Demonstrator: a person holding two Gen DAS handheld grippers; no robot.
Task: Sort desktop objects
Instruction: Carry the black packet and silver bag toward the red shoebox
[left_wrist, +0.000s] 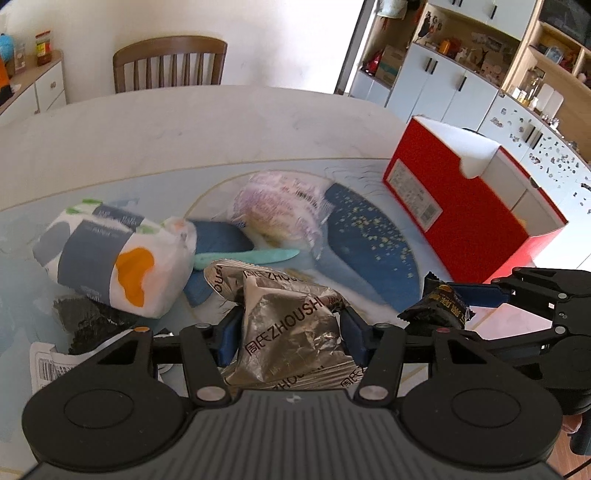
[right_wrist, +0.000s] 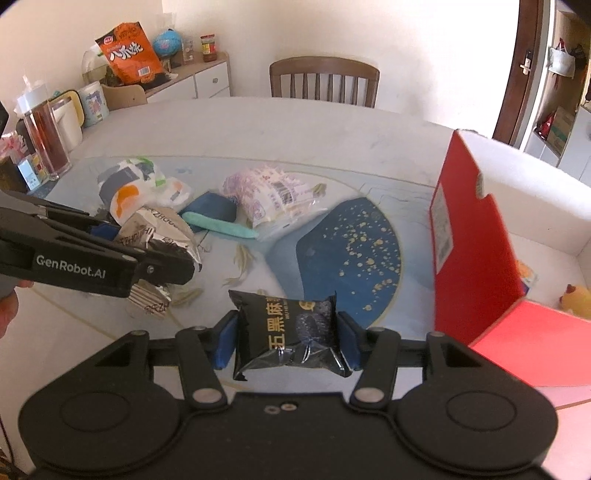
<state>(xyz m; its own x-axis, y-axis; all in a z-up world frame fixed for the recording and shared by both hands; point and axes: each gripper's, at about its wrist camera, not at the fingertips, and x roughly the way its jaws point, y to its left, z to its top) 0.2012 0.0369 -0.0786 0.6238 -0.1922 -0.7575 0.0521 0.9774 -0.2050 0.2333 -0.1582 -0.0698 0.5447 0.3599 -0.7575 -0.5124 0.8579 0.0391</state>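
While held low over the near edge of the table (left_wrist: 147, 129), left tool (left_wrist: 288, 332) clenched on silver foil packet (left_wrist: 291, 325), blue pads pressing its crumpled sides. Packet printed ZHOUSHI, creased and shiny, upper flap folded toward the camera; whether lifted or resting on the mat, cannot tell. In the right wrist view, same left tool (right_wrist: 162, 254) reaching in from the left, roughly level, foil packet (right_wrist: 162, 232) bunched at its tip, a bit of a hand (right_wrist: 7, 306) at the frame edge.

Right tool (right_wrist: 286, 339) also held low and level, pointing across the table (right_wrist: 332, 122), gripping black snack packet (right_wrist: 291, 332) between blue pads. Packet glossy black with gold lettering, sealed crimped ends, held flat and apparently clear of the surface. From the left wrist view, right tool (left_wrist: 461, 299) entering from the right, black snack packet (left_wrist: 439, 304) at its tip, just beside the foil packet.

Beyond both tools, on the blue patterned mat (right_wrist: 351, 251): white tissue pack (left_wrist: 110, 251) with grey and orange patches, clear bag of pale pink items (left_wrist: 280, 206), teal strip (left_wrist: 247, 256) lying on a dark blue pad (left_wrist: 218, 236). Red box (left_wrist: 454, 206) with white interior open at the right, near the right tool; yellow toy (right_wrist: 576, 299) inside. Wooden chair (left_wrist: 170, 62) at the far side.
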